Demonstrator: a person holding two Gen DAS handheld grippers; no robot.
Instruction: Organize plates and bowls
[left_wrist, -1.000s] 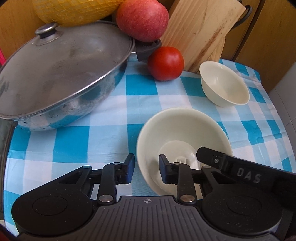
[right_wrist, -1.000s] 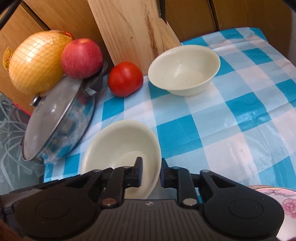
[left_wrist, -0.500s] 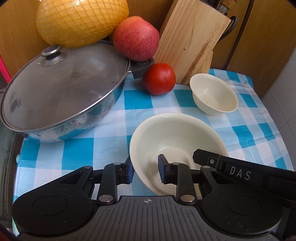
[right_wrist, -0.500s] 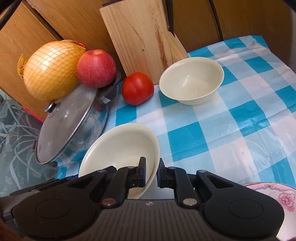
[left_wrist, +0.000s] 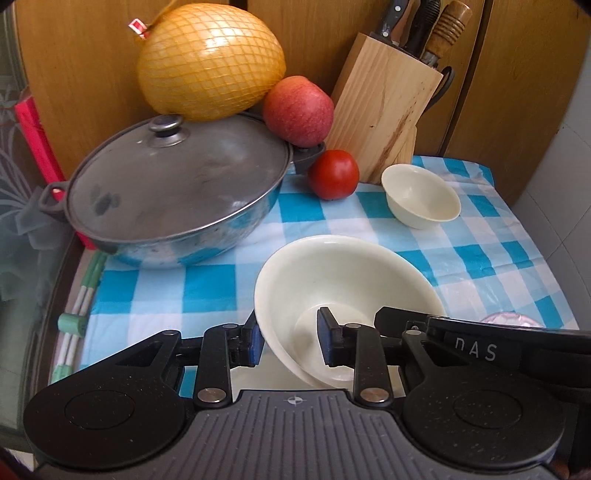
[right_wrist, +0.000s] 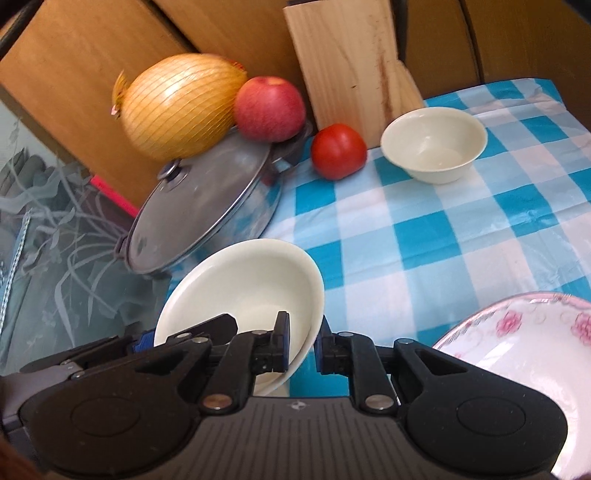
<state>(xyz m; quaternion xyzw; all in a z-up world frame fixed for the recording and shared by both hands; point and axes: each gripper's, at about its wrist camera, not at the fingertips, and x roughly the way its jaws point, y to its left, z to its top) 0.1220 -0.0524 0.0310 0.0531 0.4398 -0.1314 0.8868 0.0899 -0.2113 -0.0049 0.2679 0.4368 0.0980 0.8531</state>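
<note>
Two cream bowls and one flowered dish to sort, none stacked yet; early in the job, by the look of it.

Carries the large bowl tilted and apparently clear of the tabletop, near its front edge, close by the lidded pot; grips it from both sides at once. Right hand-held gripper clamped tight on the bowl's right rim, thin wall pinched between the pads. Left hand-held gripper astride the opposite rim, jaws opening a little, wall between them; outer pad against the outside of the bowl, inner pad low inside it, actual pressure there impossible to tell.

Leaves the small bowl standing upright and untouched at the back, just beside the knife block and near the tomato, well apart from the carried bowl. Leaves the flowered dish at the front right, just beside the right hand-held gripper, only partly in view.

Left to do, as a judgement: setting the large bowl down in its place, nesting or grouping the small bowl with it, placing the dish.
</note>
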